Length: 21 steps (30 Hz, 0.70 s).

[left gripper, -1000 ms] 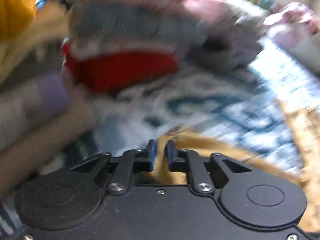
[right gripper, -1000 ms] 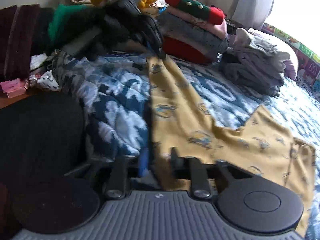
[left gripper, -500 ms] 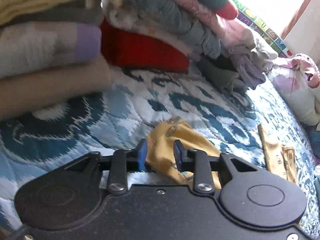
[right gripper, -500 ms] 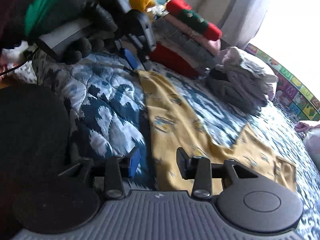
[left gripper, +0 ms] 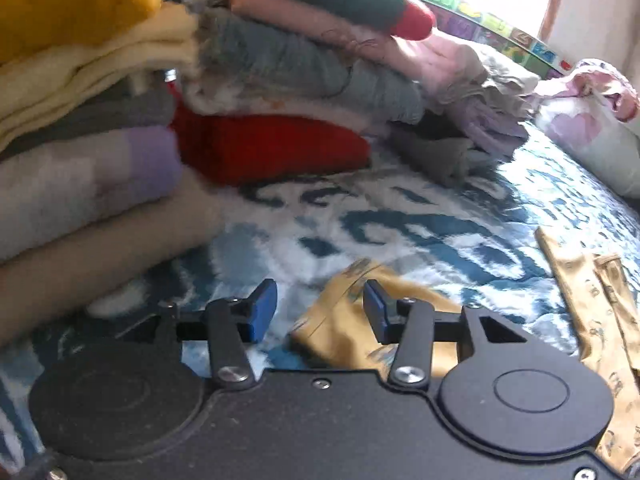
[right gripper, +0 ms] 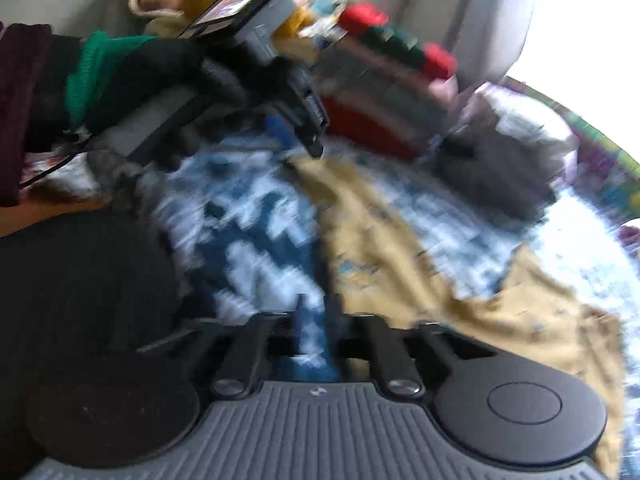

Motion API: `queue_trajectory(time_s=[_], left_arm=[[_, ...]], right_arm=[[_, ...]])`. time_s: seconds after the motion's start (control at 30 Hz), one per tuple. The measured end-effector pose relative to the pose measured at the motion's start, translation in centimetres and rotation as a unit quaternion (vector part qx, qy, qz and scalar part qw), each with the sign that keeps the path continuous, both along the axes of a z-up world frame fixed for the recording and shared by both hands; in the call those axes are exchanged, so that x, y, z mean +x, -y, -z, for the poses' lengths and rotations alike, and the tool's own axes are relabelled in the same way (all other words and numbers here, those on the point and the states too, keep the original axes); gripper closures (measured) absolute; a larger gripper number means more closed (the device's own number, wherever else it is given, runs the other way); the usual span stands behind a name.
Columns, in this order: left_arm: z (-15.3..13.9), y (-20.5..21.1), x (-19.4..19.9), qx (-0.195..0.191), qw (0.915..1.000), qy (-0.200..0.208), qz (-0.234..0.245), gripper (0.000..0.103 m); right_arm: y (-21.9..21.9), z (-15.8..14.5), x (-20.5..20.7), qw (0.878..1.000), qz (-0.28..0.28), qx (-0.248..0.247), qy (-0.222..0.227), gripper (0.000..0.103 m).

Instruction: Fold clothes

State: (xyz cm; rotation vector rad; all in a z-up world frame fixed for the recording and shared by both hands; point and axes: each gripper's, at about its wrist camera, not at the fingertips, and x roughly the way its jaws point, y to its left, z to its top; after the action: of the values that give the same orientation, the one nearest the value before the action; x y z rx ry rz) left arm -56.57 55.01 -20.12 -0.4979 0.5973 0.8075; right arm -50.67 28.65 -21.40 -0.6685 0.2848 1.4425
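Left gripper (left gripper: 320, 308) fingers, pinched on the yellow garment (left gripper: 360, 328) a second ago, are now spread, its corner dropped just ahead on the quilt (left gripper: 420, 232). Right gripper (right gripper: 316, 320), blurred, appears narrowed since; a re-grip is suggested.

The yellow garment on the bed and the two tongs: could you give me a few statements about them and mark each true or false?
1. The left tongs are open. True.
2. The yellow garment hangs in the air. False: it lies on the blue-and-white quilt.
3. Folded clothes are stacked behind the garment. True.
4. The bottom item of the middle stack is green. False: it is the red one.
5. The right tongs gape wide. False: they are nearly closed.
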Motion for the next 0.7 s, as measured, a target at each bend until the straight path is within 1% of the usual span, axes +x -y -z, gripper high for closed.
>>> queue_trajectory(time_s=[0.03, 0.07, 0.1, 0.13, 0.17, 0.2, 0.23, 0.27, 0.3, 0.33, 0.37, 0.4, 0.47, 0.5, 0.53, 0.6, 0.63, 0.67, 0.7], left_arm=[[-0.1, -0.2, 0.7, 0.004, 0.9999, -0.008, 0.012, 0.058], [0.0, -0.6, 1.4, 0.006, 0.9996, -0.017, 0.023, 0.059], [0.1, -0.9, 2.2, 0.006, 0.999, -0.028, 0.034, 0.064], [0.4, -1.2, 2.9, 0.005, 0.9982, -0.039, 0.045, 0.077], [0.8, -1.4, 3.5, 0.004, 0.9972, -0.052, 0.055, 0.086], [1.1, -1.5, 4.0, 0.008, 0.9959, -0.061, 0.066, 0.095], [1.1, -1.2, 4.3, 0.022, 0.9947, -0.067, 0.075, 0.097], [0.7, -0.7, 4.4, 0.047, 0.9932, -0.072, 0.079, 0.097], [0.2, -0.2, 4.3, 0.074, 0.9919, -0.066, 0.079, 0.097], [0.0, 0.0, 4.3, 0.086, 0.9915, -0.06, 0.078, 0.097], [0.2, 0.0, 4.3, 0.088, 0.9915, -0.059, 0.076, 0.097], [0.7, 0.0, 4.5, 0.093, 0.9903, -0.067, 0.078, 0.097], [2.3, 0.3, 5.2, 0.107, 0.985, -0.102, 0.089, 0.095], [2.6, 0.4, 5.3, 0.111, 0.9842, -0.107, 0.087, 0.093], [2.3, 0.3, 5.0, 0.11, 0.9857, -0.101, 0.078, 0.083], [1.5, 0.2, 4.2, 0.109, 0.9883, -0.092, 0.054, 0.07], [1.1, 0.4, 3.7, 0.11, 0.9887, -0.091, 0.045, 0.07], [0.6, 0.7, 3.2, 0.109, 0.9891, -0.092, 0.037, 0.07], [0.2, 1.0, 2.6, 0.108, 0.9894, -0.092, 0.03, 0.07]], right_arm=[[-0.4, 0.2, 0.1, 1.0, 0.005, -0.006, 0.005, 0.058], [-0.8, 0.4, 0.2, 1.0, 0.009, -0.012, 0.011, 0.06], [-1.2, 0.6, 0.3, 1.0, 0.014, -0.018, 0.016, 0.061], [-1.5, 0.8, 0.4, 0.999, 0.018, -0.024, 0.021, 0.061], [-1.9, 1.1, 0.5, 0.999, 0.023, -0.03, 0.026, 0.063], [-2.3, 1.3, 0.6, 0.998, 0.028, -0.036, 0.032, 0.083], [-2.7, 1.4, 0.7, 0.998, 0.032, -0.042, 0.033, 0.097], [-2.9, 1.5, 0.9, 0.998, 0.033, -0.048, 0.026, 0.1], [-2.8, 1.4, 0.9, 0.998, 0.03, -0.049, 0.022, 0.1], [-2.5, 1.1, 0.9, 0.999, 0.021, -0.048, 0.016, 0.1], [-2.1, 0.8, 0.8, 0.999, 0.013, -0.046, 0.01, 0.1], [-1.9, 0.5, 0.8, 0.999, 0.006, -0.045, 0.004, 0.1], [-1.7, 0.5, 0.8, 0.999, -0.001, -0.042, -0.007, 0.1], [-1.7, 0.5, 0.8, 0.999, -0.005, -0.04, -0.012, 0.1], [-1.6, 0.4, 0.7, 0.999, -0.008, -0.039, -0.018, 0.1], [-1.5, 0.4, 0.7, 0.999, -0.015, -0.036, -0.028, 0.092], [-1.4, 0.4, 0.7, 0.999, -0.018, -0.034, -0.034, 0.089], [-1.2, 0.3, 0.6, 0.999, -0.022, -0.031, -0.038, 0.075], [-0.5, 0.0, 0.1, 0.999, -0.025, -0.024, -0.038, 0.065]])
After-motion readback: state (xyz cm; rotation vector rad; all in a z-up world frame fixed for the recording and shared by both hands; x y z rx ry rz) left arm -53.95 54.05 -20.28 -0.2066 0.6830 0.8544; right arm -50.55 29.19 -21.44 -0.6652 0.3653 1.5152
